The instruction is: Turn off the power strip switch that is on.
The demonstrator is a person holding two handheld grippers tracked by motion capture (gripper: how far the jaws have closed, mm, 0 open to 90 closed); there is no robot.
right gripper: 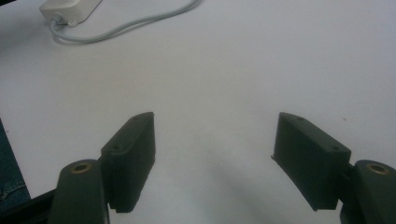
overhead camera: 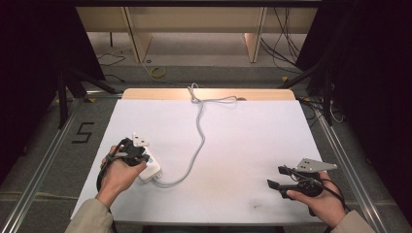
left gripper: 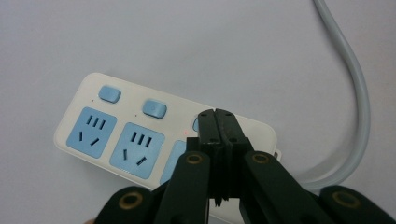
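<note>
I hold the left gripper (left gripper: 218, 113) with its jaws closed flat against each other, nothing between them, and the paired tips are set down on the third blue switch (left gripper: 196, 124) of the white power strip (left gripper: 116, 135). The step in hand is, by my judgement, pressing that switch; a small red dot beside it may be an indicator lamp, but the jaws hide too much of the button to tell whether it is already rocked over. The strip lies on the white table (overhead camera: 243, 145) near its left front edge, just under my left hand (overhead camera: 116, 174), with its grey cable (overhead camera: 198, 136) running away toward the far edge. The next move calls for a short, straight push down on the rocker, then a clean lift, with no sideways load that would slide the light strip toward the nearby edge. My right gripper (overhead camera: 275, 176) rests well apart at the right front of the table, jaws wide open and empty. Between the two grippers the surface is bare, so there is ample room to bring the right one across to steady the strip.
</note>
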